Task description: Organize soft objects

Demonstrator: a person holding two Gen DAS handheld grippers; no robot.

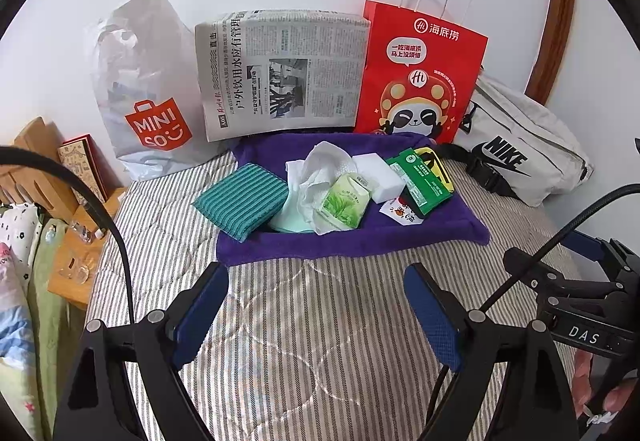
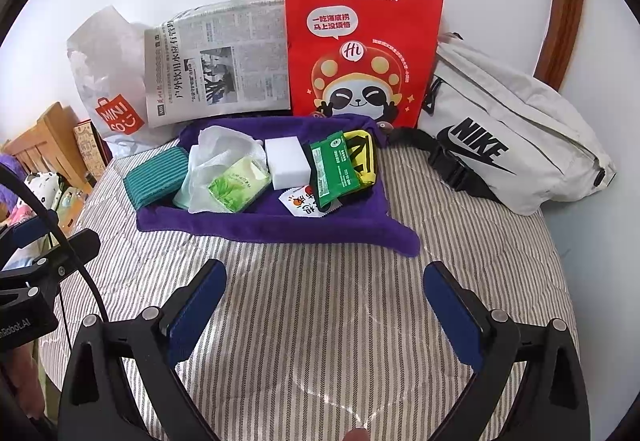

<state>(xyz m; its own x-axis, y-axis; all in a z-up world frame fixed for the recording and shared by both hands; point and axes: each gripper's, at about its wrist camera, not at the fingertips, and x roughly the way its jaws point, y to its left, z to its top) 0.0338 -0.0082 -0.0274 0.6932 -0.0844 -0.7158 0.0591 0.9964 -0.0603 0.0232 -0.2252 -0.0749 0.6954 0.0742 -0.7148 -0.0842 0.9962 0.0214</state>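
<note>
- Left wrist view: your left tongs (image 1: 316, 305) hang spread wide over the striped bed cover (image 1: 320, 341), pinching nothing, just short of the purple cloth (image 1: 352, 241).
- On that cloth you see the soft things gathered: a teal ribbed sponge cloth (image 1: 242, 199) at the left edge, a crumpled white tissue (image 1: 316, 177) over a pale green sheet, a green tissue pack (image 1: 346, 203), a white foam block (image 1: 382, 177), a green packet (image 1: 420, 177) lying on a yellow-and-black pouch, and a small white sachet (image 1: 400, 211).
- Behind them stand a Miniso plastic bag (image 1: 148, 93), a folded newspaper (image 1: 280, 73), a red paper bag (image 1: 420, 73) and a white Nike waist bag (image 1: 520, 149).
- Right wrist view: your right tongs (image 2: 324, 305) are likewise spread and empty, hovering above the bed cover near the front edge of the cloth.
- From here the items sit close together, touching or overlapping, all within the cloth's raised edges.
- Progress, as a judgement: this fits either a loose pile waiting to be sorted into the bags, or things already collected onto the cloth. The pictures do not settle which, and whether the bags hold anything is hidden from you.
</note>
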